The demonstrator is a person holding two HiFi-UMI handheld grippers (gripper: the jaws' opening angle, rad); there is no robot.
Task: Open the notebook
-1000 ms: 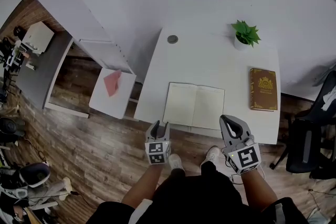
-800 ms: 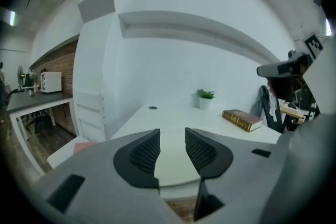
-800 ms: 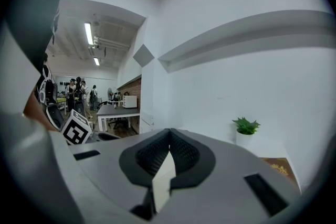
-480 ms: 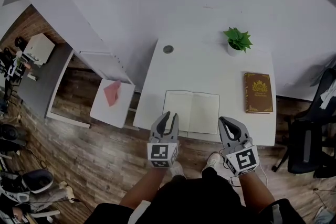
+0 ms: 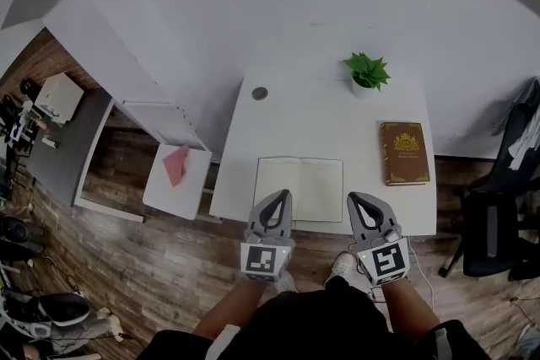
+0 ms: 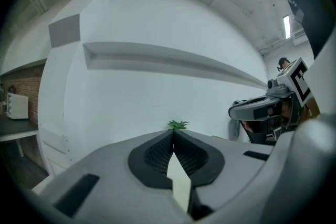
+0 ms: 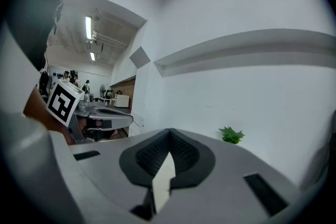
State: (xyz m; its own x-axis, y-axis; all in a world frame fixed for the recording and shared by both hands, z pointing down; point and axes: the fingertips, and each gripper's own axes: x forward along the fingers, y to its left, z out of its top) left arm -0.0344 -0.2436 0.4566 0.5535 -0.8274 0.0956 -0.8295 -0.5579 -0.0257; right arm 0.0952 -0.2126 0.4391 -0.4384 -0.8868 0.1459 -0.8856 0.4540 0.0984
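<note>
Notebook (image 5: 299, 189) lies open, flat, at the near edge of the counter (image 5: 329, 126). Left tongs (image 5: 281, 196) and right tongs (image 5: 355, 200) are both closed tip to tip and empty, pointing level at the wall. In head view, left tongs overlap the left page's near part. Right tongs sit just beside the right page's edge. Brown book (image 5: 403, 153) lies further right.

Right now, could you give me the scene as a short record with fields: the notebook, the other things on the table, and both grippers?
notebook: open, flat, near front edge of table
book: closed, brown, right of notebook
plant: potted, far side
left gripper: jaws together, empty
right gripper: jaws together, empty
</note>
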